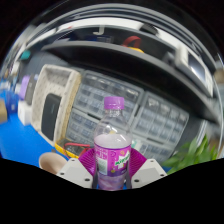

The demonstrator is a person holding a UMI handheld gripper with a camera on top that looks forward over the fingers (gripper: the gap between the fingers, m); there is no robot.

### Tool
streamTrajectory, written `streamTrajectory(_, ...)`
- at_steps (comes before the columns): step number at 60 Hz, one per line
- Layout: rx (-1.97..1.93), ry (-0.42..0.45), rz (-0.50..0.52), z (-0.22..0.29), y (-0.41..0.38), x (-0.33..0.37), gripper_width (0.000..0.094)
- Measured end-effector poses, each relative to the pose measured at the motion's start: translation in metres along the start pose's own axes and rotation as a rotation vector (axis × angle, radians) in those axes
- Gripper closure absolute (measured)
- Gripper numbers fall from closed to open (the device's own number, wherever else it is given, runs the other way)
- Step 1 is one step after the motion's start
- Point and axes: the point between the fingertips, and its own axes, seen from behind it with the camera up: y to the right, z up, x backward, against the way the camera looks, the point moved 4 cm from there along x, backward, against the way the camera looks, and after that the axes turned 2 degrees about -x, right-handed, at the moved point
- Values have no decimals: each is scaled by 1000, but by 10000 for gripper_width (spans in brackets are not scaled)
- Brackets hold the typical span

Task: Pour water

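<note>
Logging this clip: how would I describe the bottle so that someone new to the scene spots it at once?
Look to the hand-held gripper at the bottom of the view. The bottle stands upright between its two fingers, in front of a wall of white keyboards. It is the only clear plastic thing here, with a purple cap and a pink label.

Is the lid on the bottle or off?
On. The clear plastic bottle with the pink label, held between the gripper fingers, has its purple cap sitting on top.
</note>
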Motion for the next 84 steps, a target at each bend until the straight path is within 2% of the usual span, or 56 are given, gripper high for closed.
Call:
streamTrajectory(4, -161, -15, 44, -9, 1, -3, 545)
streamTrajectory(5, -198, -17, 9, -12, -14, 1, 546)
streamTrajectory(6, -227, -13, 47, -15, -1, -5, 546)
streamTrajectory(10, -305, -21, 65, -28, -1, -9, 545)
streamTrajectory(16, -323, -4, 58, -45, -5, -13, 545)
streamTrajectory(21, -325, -39, 62, -67, -13, -12, 541)
streamTrajectory(22, -330, -1, 57, -62, -11, -12, 537)
streamTrajectory(32, -357, 6, 48, -65, -7, -10, 535)
streamTrajectory(43, -347, -13, 49, -65, -9, -11, 410)
streamTrajectory(45, -344, -33, 48, -68, -9, -11, 352)
streamTrajectory(46, -347, -43, 45, -69, -9, -10, 274)
streamTrajectory(48, -354, -57, 36, -72, -8, -8, 183)
streamTrajectory(53, -356, -60, 27, -74, -6, 2, 92)
streamTrajectory(64, -327, -73, -25, -84, -2, 51, 79)
streamTrajectory(84, -442, -151, -3, -89, -57, 150, 81)
